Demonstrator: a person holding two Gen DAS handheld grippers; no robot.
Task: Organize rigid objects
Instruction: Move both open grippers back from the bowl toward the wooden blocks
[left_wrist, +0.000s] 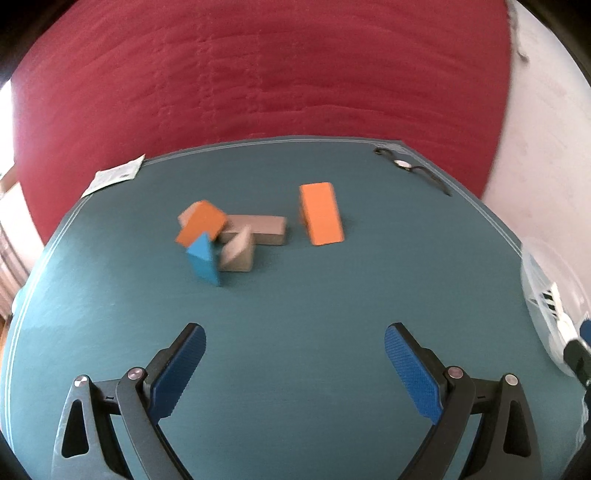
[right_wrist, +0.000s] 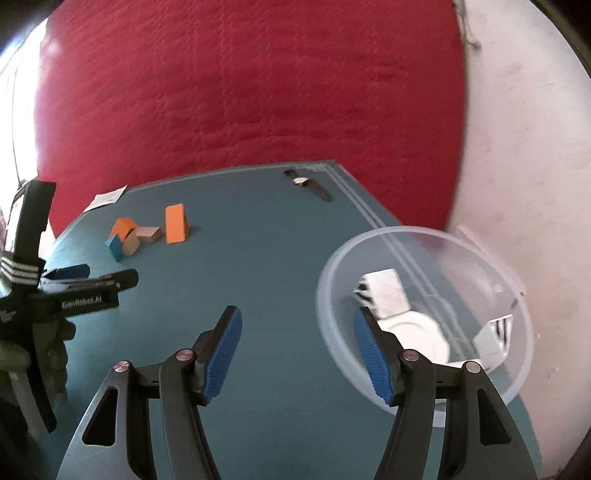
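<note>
Several wooden blocks lie on the teal table (left_wrist: 295, 314): an orange wedge (left_wrist: 320, 213), a grey block (left_wrist: 258, 229), a smaller orange block (left_wrist: 202, 222), a blue triangular block (left_wrist: 205, 260) and a pale block (left_wrist: 238, 254). They also show in the right wrist view: the orange wedge (right_wrist: 175, 223) and the blue block (right_wrist: 114, 247). My left gripper (left_wrist: 294, 343) is open and empty, short of the blocks. My right gripper (right_wrist: 297, 328) is open and empty, beside a clear plastic bowl (right_wrist: 517, 354) that holds white zebra-striped pieces (right_wrist: 384, 291).
A wristwatch (left_wrist: 410, 168) lies at the table's far right corner. A white paper (left_wrist: 114, 175) lies at the far left edge. A red mattress-like surface (left_wrist: 258, 74) rises behind the table. The left gripper body (right_wrist: 74, 291) shows at the left of the right wrist view.
</note>
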